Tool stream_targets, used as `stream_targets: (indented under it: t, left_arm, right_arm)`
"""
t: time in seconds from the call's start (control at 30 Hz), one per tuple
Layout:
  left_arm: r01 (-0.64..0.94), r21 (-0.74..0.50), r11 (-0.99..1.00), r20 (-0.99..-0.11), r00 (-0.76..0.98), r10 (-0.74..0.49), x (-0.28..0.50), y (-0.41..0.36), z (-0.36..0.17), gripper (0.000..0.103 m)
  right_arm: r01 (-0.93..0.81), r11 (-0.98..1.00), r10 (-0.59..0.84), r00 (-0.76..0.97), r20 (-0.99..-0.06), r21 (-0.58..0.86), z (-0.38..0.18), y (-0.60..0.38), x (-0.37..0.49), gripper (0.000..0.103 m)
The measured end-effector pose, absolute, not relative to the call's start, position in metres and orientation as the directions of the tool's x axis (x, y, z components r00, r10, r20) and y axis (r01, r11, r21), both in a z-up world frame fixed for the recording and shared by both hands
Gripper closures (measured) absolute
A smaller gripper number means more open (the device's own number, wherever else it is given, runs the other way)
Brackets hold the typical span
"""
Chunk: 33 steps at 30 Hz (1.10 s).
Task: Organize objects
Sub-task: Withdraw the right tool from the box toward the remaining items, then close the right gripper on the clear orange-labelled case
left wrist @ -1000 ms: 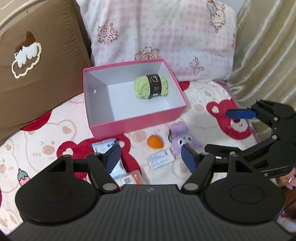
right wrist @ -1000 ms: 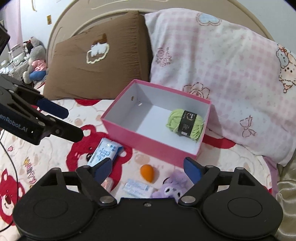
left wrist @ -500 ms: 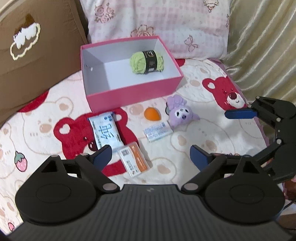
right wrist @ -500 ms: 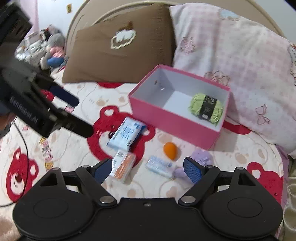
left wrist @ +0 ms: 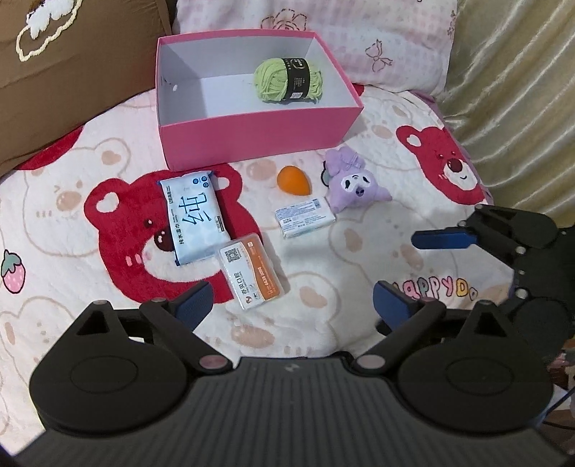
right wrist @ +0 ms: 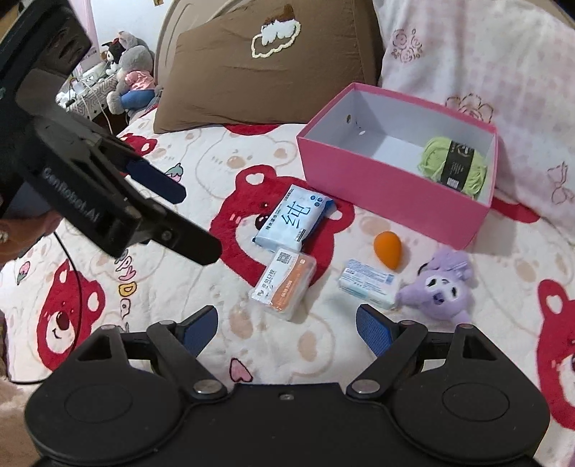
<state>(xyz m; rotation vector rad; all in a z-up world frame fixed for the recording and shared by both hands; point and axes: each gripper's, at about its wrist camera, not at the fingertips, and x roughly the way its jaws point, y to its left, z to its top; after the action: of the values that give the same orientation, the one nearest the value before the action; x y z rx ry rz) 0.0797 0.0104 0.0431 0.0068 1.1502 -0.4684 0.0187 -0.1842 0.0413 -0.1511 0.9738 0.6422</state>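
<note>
A pink box (left wrist: 251,133) on the bed holds a green yarn ball (left wrist: 287,81). In front of it lie a blue wipes pack (left wrist: 196,219), an orange-and-white packet (left wrist: 251,274), an orange egg-shaped sponge (left wrist: 293,179), a small white packet (left wrist: 305,217) and a purple plush (left wrist: 354,185). My left gripper (left wrist: 293,303) hovers near the orange-and-white packet with its jaws opening and nothing between them. My right gripper (right wrist: 287,327) is open and empty, above the bed short of the orange-and-white packet (right wrist: 284,283) and the plush (right wrist: 438,291).
A brown pillow (right wrist: 266,72) and a pink checked pillow (left wrist: 323,32) stand behind the box. A gold curtain (left wrist: 514,89) hangs on the right. Stuffed toys (right wrist: 129,68) sit on a far shelf. The bear-print blanket (left wrist: 359,269) covers the bed.
Both grippers have sunk toward the bed and tipped downward, bringing the loose items into full view. The left jaws have spread wider. The right jaws have kept their gap.
</note>
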Motion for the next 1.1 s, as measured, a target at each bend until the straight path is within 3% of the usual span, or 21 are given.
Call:
stream_targets:
  t: [0.17,0.57,0.87,1.1]
  left_arm:
    - [0.347,-0.240,0.907,-0.864,0.350,-0.362,0.081,0.017,0.025,0.005]
    - [0.271,-0.222,0.937,-0.873,0.373,-0.315,0.091,0.022,-0.034,0.005]
    - [0.189,-0.339,0.922,-0.814,0.433,-0.388,0.096,0.024,-0.069,0.005]
    - [0.250,-0.195,0.948,-0.830,0.473,-0.296,0.096,0.012,-0.085,0.009]
  right_arm:
    - [-0.567,0.814,0.411,0.412,-0.813,0.125,0.017,-0.168,0.025,0.016]
    - [-0.609,0.773,0.502,0.419,-0.757,0.175,-0.040,-0.159,0.023,0.016]
    - [-0.708,0.701,0.516,0.419,-0.747,0.087,-0.068,-0.134,0.028,0.016]
    - [-0.688,0.715,0.523,0.413,-0.745,0.121,-0.087,-0.123,0.045,0.016]
